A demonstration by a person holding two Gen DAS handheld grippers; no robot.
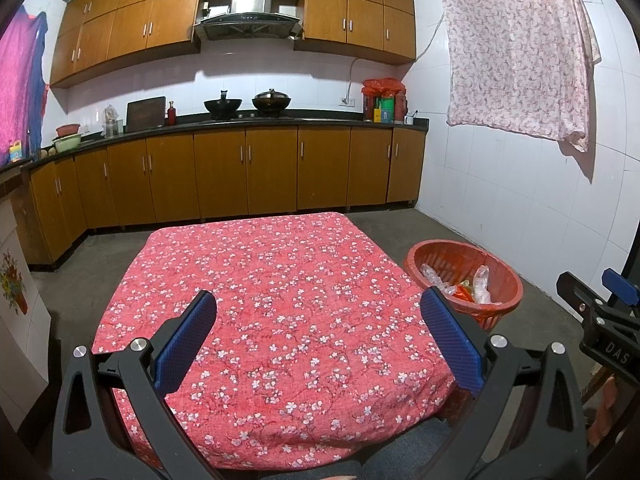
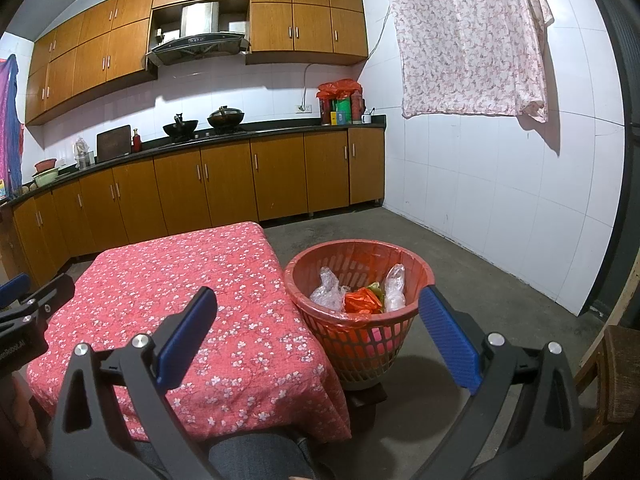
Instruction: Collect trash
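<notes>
A red plastic basket stands on the floor right of the table; it also shows in the left wrist view. Inside lie clear plastic wrappers and an orange bag. My left gripper is open and empty, held above the near part of the table, whose red floral cloth bears nothing. My right gripper is open and empty, held above the table's right edge and just in front of the basket. The right gripper's body shows at the right edge of the left wrist view.
Wooden kitchen cabinets and a counter with woks run along the far wall. A floral sheet hangs on the white tiled right wall. A wooden chair stands at the near right. Bare concrete floor surrounds the basket.
</notes>
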